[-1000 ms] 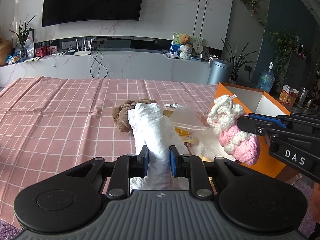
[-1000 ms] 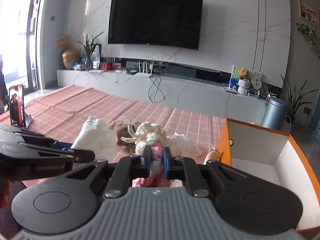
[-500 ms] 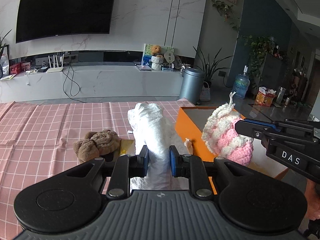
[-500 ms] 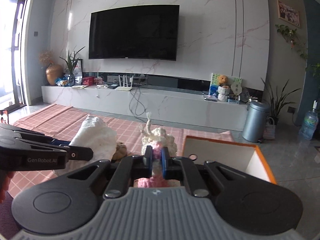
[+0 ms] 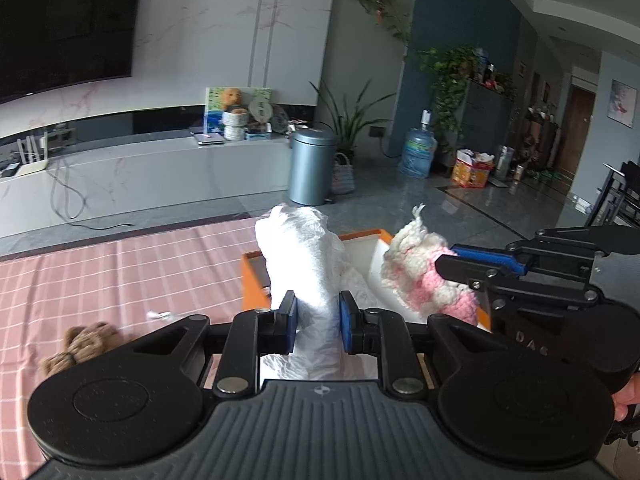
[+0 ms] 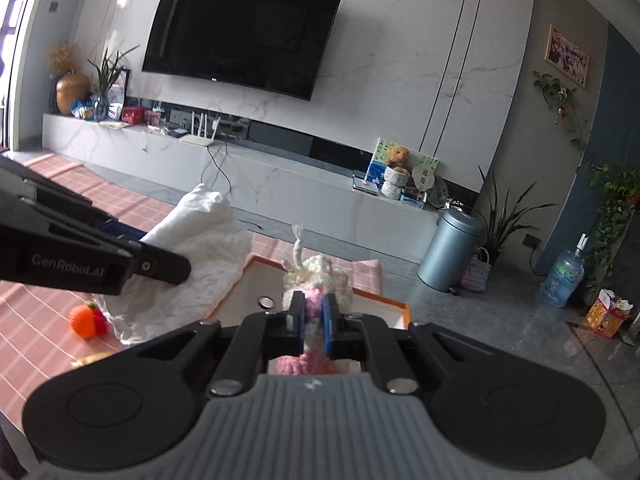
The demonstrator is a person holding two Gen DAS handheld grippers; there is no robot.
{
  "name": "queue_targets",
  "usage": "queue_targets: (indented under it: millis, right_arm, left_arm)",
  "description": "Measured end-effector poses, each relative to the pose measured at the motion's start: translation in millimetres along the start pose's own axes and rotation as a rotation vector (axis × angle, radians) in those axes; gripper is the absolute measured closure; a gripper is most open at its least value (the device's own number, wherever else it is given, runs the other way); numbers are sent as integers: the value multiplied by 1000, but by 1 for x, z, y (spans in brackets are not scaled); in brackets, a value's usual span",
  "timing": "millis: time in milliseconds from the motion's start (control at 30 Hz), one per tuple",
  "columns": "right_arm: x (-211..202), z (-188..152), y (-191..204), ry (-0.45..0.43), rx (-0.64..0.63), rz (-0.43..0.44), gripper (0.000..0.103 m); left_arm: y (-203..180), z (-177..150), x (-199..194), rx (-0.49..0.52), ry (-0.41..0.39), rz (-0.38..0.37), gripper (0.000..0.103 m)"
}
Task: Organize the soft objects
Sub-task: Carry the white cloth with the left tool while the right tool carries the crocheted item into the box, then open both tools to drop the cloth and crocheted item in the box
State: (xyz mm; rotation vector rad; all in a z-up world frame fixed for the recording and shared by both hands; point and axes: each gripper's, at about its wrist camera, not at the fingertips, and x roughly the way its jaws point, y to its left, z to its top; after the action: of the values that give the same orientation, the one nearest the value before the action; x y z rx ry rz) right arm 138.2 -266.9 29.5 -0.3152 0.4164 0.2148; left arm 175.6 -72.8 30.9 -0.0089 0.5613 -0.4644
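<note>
Here, my left claw [image 5: 318,322] is clenched on a crumpled white cloth bundle [image 5: 306,256], its blue pads pressing the bundle from both sides; the cloth rises upright out of the grip and, seen from the left wrist, stands in front of the orange box [image 5: 250,276]; from the right wrist the same bundle [image 6: 200,220] drapes down by the box's left edge. My right claw [image 6: 313,326] is clamped on a pink-and-cream knitted toy [image 6: 316,278], the pads nearly together with the yarn squeezed between them; a cream strand sticks up from the toy's top; in the left wrist view the toy [image 5: 420,276] hangs above the box's pale interior, just right of the white cloth. The box [image 6: 376,300] sits open at the worktop's far corner, on a pink checked cloth [image 5: 100,272]. On that cloth, a brown plush toy [image 5: 80,346] lies well left of the box; a small orange-and-red soft toy [image 6: 86,320] lies beneath my left claw in the right wrist view; both are apart from the grips. A fingertip [image 5: 628,396] of the person's hand shows at the right edge behind the right claw.
</note>
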Motion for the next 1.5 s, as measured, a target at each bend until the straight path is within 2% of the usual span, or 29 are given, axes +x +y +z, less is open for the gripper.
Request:
queue_targets:
  millis: [167, 267, 500, 667, 833, 1000, 1133, 1167, 1233, 1300, 1333, 1400, 1500]
  right_arm:
    - [25, -7, -25, 60, -14, 1, 97]
    - [42, -14, -36, 101, -6, 20, 97]
    - [86, -32, -42, 204, 2, 66, 97]
    - [109, -41, -42, 287, 16, 95, 97]
    - [120, -48, -42, 334, 35, 117, 97]
    - [129, -50, -34, 390, 28, 136, 96]
    - [131, -49, -32, 410, 18, 137, 92]
    - [132, -50, -33, 410, 17, 133, 91]
    - [131, -50, -34, 410, 13, 128, 82]
    - [128, -51, -34, 408, 10, 115, 65]
    - [126, -52, -34, 406, 11, 113, 63]
    - [123, -52, -36, 407, 11, 114, 62]
    - [117, -51, -38, 392, 7, 101, 51]
  left_arm:
    - [-19, 8, 37, 52, 59, -29, 80]
    - [-25, 5, 62, 88, 125, -33, 80]
    - [-27, -9, 104, 139, 269, -23, 79]
    - [-32, -16, 121, 184, 338, -13, 78]
    - [-34, -23, 127, 220, 377, 9, 72]
    - [-42, -25, 130, 285, 380, 38, 68]
    - [-42, -25, 129, 288, 377, 45, 56]
    - [-41, -25, 129, 288, 377, 50, 54]
    - [-40, -24, 127, 287, 371, 67, 46]
    - [-39, -20, 124, 279, 356, 71, 39]
    - [-39, -19, 123, 278, 349, 77, 31]
    - [-37, -16, 117, 272, 326, 76, 22]
    - [-37, -10, 110, 253, 312, 63, 20]
